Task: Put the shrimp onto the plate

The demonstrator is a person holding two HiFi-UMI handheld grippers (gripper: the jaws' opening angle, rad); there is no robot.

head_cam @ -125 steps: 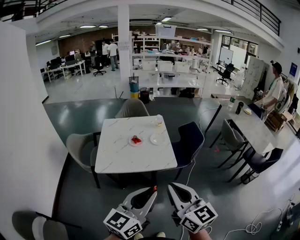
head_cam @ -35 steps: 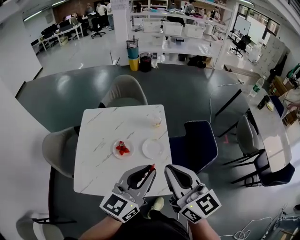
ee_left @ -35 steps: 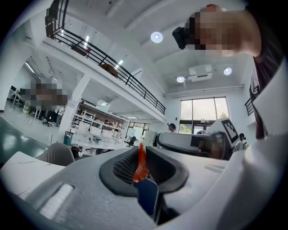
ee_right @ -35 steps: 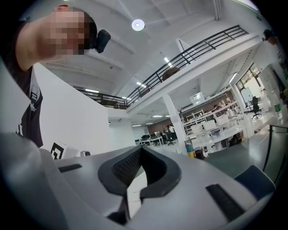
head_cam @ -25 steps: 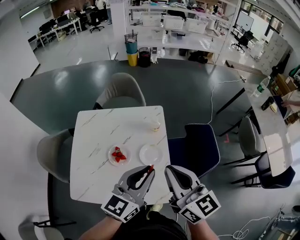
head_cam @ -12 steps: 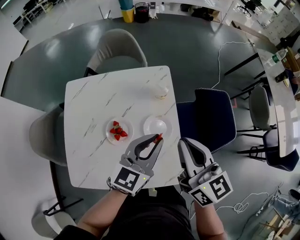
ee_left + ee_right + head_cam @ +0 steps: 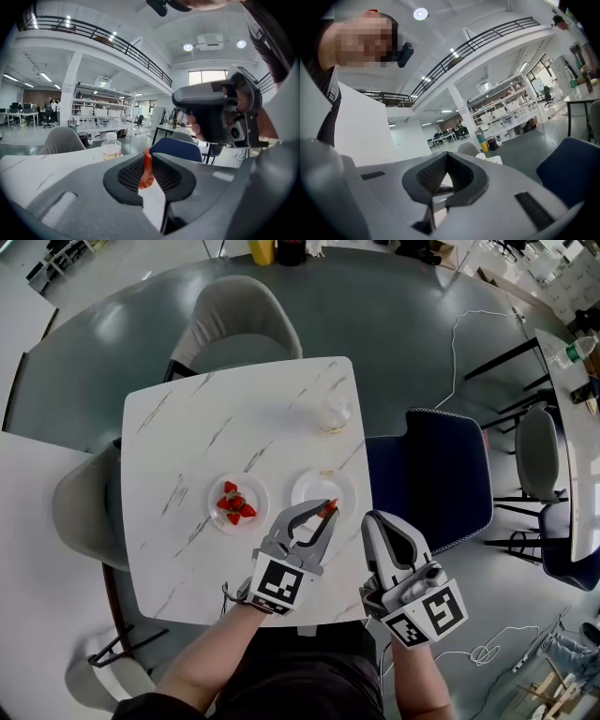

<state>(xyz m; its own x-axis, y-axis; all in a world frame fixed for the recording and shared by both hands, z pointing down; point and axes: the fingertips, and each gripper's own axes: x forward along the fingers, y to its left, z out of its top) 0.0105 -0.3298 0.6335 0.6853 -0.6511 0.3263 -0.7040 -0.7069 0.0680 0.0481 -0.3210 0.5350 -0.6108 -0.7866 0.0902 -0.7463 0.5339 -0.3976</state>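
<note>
A small orange-red shrimp (image 7: 327, 508) is pinched in the tips of my left gripper (image 7: 325, 513), which is shut on it and hangs over the near edge of an empty white plate (image 7: 320, 488). The left gripper view shows the shrimp (image 7: 146, 169) upright between the shut jaws. To the left, a second small plate (image 7: 217, 517) holds several red pieces (image 7: 234, 505). My right gripper (image 7: 374, 520) is shut with nothing in it, just right of the left one, over the table's near right edge. Its own view shows only the closed jaws (image 7: 446, 160).
The white marble table (image 7: 169, 559) also carries a clear bottle (image 7: 332, 414) at the far right; it appears in the left gripper view too (image 7: 111, 146). A blue chair (image 7: 445, 474) stands to the right, grey chairs at the far side (image 7: 239, 320) and the left (image 7: 80, 512).
The head view has closed in on the table. My left gripper, still holding the shrimp, has moved forward to the near edge of the empty plate. The right gripper stays beside it.
</note>
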